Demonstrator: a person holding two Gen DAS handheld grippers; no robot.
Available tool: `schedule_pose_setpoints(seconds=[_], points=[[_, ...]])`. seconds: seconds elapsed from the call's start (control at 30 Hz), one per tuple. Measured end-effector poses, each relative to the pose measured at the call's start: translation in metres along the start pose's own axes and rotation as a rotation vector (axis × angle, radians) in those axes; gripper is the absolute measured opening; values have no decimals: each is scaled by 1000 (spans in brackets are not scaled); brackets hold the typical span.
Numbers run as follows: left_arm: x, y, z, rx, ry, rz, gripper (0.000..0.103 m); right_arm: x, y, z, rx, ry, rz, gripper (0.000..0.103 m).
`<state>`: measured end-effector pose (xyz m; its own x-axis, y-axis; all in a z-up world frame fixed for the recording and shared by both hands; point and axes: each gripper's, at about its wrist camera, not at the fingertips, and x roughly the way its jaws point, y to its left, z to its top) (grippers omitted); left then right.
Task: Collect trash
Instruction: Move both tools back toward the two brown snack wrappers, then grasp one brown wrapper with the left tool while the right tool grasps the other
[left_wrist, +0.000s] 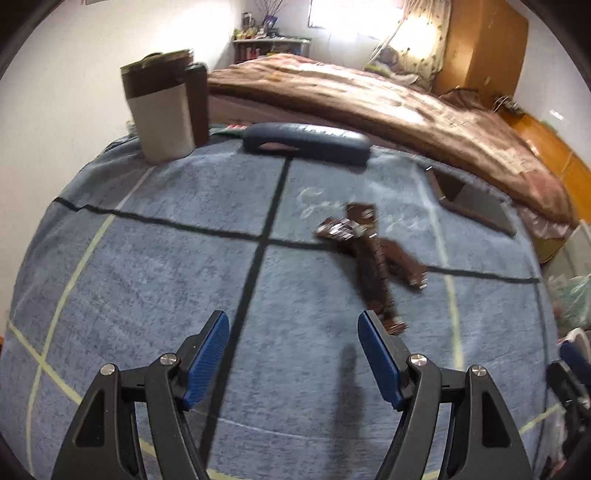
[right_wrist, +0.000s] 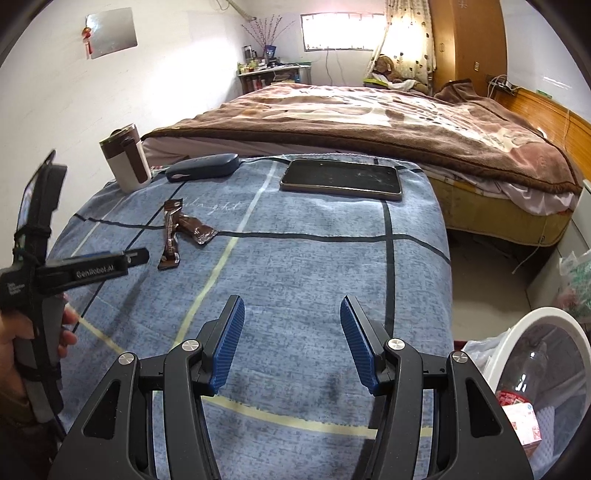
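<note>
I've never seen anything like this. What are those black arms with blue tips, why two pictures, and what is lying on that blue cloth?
No robot here: a person holds a hand tool in each hand, and each tool carries a wide-angle camera looking out along its two jaws. One picture comes from the left gripper, the other from the right gripper. The right view also shows the left tool from the side, with the person's left hand around it. Both sets of jaws stand open and hold nothing.

On the blue checked cloth lie brown snack wrappers, a phone, a dark case and a brown and white cup. A white bin with rubbish inside stands at the lower right. Behind is a bed.
</note>
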<state>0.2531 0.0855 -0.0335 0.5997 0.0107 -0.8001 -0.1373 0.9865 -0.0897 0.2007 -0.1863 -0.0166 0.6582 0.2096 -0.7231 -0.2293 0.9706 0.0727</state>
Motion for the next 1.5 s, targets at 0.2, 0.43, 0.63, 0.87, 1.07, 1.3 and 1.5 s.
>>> schedule_pose_setpoints(seconds=[0.2,0.43,0.63,0.87,1.07,1.3,1.5], points=[[3,-28,10,29,-35,-63,75,-1,-11,0,34,1,-13,56],[28,-34,21,8,-16,9,68,2,-20,-2,58,10,-16,56],[34,-27,21,-1,9,-7,42,8,-11,4,20,28,-15,56],[30,-5,20,-1,18,-35,18,25,15,23,-58,46,44,56],[19,29,17,-14,9,-28,18,44,31,32,-58,63,96,56],[4,64,11,-46,-9,-45,18,66,60,47,-108,48,164,56],[5,70,11,-51,-7,-69,18,91,90,56,-254,50,149,56]])
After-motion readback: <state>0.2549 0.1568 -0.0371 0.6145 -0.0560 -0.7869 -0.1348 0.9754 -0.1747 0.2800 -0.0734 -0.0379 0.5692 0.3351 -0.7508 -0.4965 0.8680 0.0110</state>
